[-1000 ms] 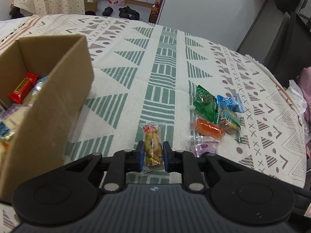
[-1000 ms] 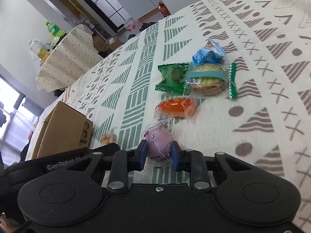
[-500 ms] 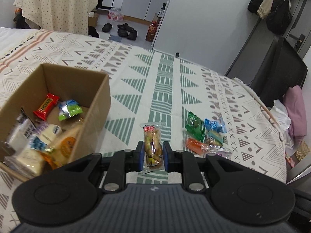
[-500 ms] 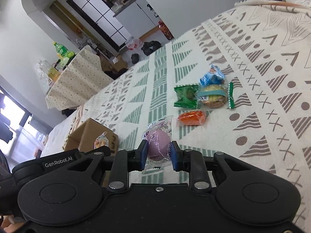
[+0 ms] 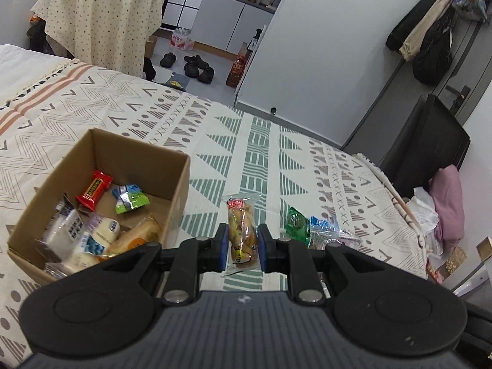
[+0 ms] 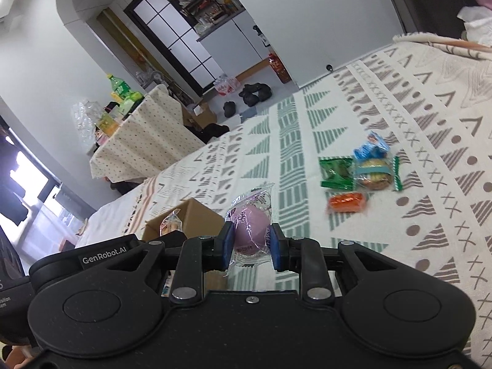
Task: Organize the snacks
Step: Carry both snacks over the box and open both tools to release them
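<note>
Tongs both loaded: my left gripper (image 5: pixel 241 246) pinches a yellow snack pack (image 5: pixel 242 233) beside the cardboard box (image 5: pixel 180 184), my right gripper (image 6: pixel 249 244) clamps a purple bun (image 6: pixel 249 230).

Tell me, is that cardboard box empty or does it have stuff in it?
Partly filled. The open-topped box holds several wrapped snacks, including a red bar, with bare floor showing.

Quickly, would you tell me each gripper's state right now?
Left gripper: shut on yellow-brown wrapped pastry.
Right gripper: shut on purple round wrapped bun.
</note>
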